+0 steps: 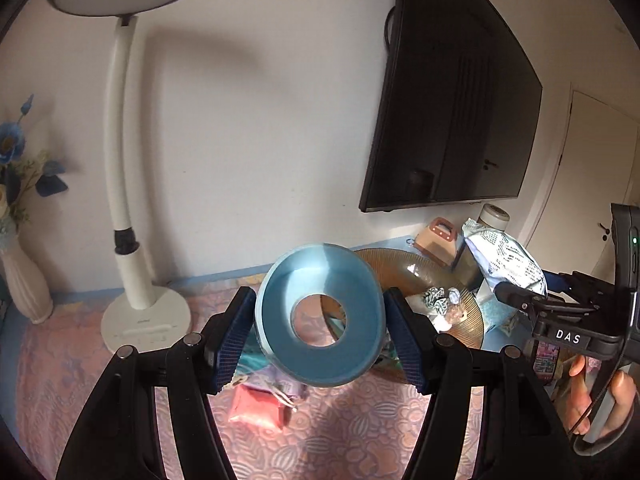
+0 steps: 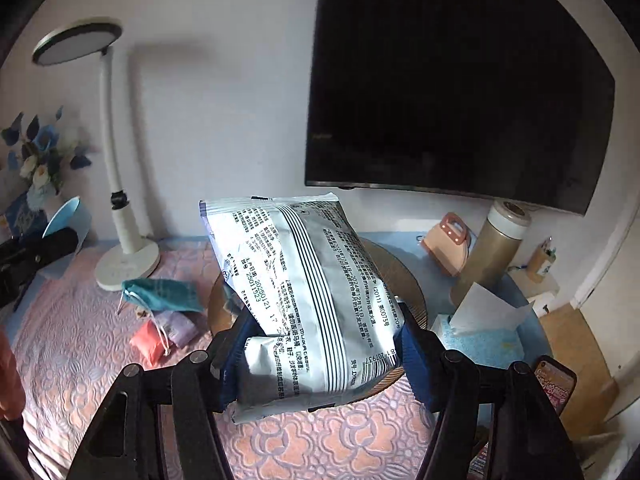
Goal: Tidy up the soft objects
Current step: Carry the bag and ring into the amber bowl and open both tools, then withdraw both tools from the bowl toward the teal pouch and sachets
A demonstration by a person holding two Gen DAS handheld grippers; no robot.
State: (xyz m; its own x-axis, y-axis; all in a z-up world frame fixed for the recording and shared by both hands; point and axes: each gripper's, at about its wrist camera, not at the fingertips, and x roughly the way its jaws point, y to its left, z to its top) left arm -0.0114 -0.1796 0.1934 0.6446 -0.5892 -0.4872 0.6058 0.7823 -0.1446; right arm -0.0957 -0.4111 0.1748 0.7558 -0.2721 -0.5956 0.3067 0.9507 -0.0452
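Observation:
My left gripper (image 1: 320, 332) is shut on a light blue bowl (image 1: 320, 280) with a hole in its base, held in the air above the table; it also shows at the left edge of the right wrist view (image 2: 66, 216). My right gripper (image 2: 320, 340) is shut on a silver printed snack bag (image 2: 304, 284), raised above a brown round plate (image 2: 404, 280); the bag also shows in the left wrist view (image 1: 508, 260). A teal pouch (image 2: 160, 294), a red pouch (image 2: 150, 340) and a lilac pouch (image 2: 180, 326) lie on the pink tablecloth (image 2: 80, 340).
A white desk lamp (image 1: 140, 312) and a vase of blue flowers (image 1: 20, 280) stand at the back left. A wall TV (image 2: 460, 80) hangs behind. A pink holder (image 2: 448, 248), a thermos (image 2: 492, 252), a tissue box (image 2: 480, 336) and a phone (image 2: 556, 384) sit at the right.

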